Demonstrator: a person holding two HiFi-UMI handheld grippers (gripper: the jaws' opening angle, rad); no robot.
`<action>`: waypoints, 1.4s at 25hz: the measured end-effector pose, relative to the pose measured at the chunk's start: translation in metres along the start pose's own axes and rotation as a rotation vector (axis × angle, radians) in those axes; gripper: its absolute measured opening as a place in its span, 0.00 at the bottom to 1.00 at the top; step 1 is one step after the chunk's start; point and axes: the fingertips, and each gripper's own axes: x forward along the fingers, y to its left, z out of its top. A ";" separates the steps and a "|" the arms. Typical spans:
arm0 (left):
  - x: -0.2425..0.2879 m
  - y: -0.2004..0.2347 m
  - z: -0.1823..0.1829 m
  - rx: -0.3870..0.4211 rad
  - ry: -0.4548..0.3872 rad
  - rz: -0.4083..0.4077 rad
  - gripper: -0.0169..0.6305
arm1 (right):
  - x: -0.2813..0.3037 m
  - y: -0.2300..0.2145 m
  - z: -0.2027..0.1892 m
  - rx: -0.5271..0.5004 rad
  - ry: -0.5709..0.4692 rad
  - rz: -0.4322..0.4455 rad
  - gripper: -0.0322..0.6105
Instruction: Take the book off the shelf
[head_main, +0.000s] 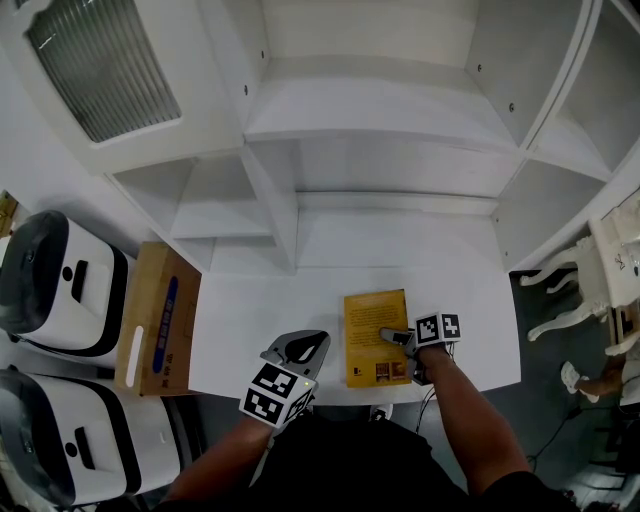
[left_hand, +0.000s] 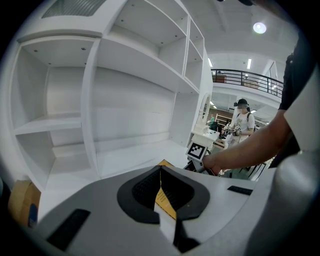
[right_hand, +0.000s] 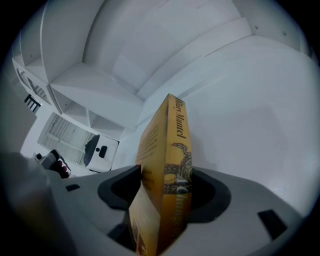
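Observation:
A yellow book (head_main: 372, 335) lies flat on the white tabletop (head_main: 260, 320) close to its near edge, below the empty white shelf unit (head_main: 380, 120). My right gripper (head_main: 402, 342) is at the book's near right corner, one finger lying on the cover. In the right gripper view the book (right_hand: 170, 150) stands spine-up between the jaws of my right gripper (right_hand: 165, 172), which sit apart around it and look loose. My left gripper (head_main: 305, 348) hovers left of the book, holding nothing. Its tips (left_hand: 161, 167) meet, and a strip of the book (left_hand: 165, 200) shows through the gap behind them.
A cardboard box (head_main: 158, 320) stands at the table's left edge, with two white appliances (head_main: 55, 285) beside it. A white chair (head_main: 565, 300) is off the table's right end. A person (left_hand: 243, 120) stands far off in the room behind.

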 end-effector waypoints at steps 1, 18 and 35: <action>0.001 0.000 0.000 -0.001 0.001 -0.001 0.04 | 0.000 -0.002 0.000 -0.011 0.000 -0.021 0.46; 0.010 -0.007 0.002 -0.007 0.002 0.003 0.04 | -0.006 -0.026 -0.005 -0.063 -0.047 -0.272 0.55; 0.019 -0.030 0.011 -0.109 -0.053 0.036 0.04 | -0.070 0.015 0.018 -0.084 -0.260 -0.032 0.55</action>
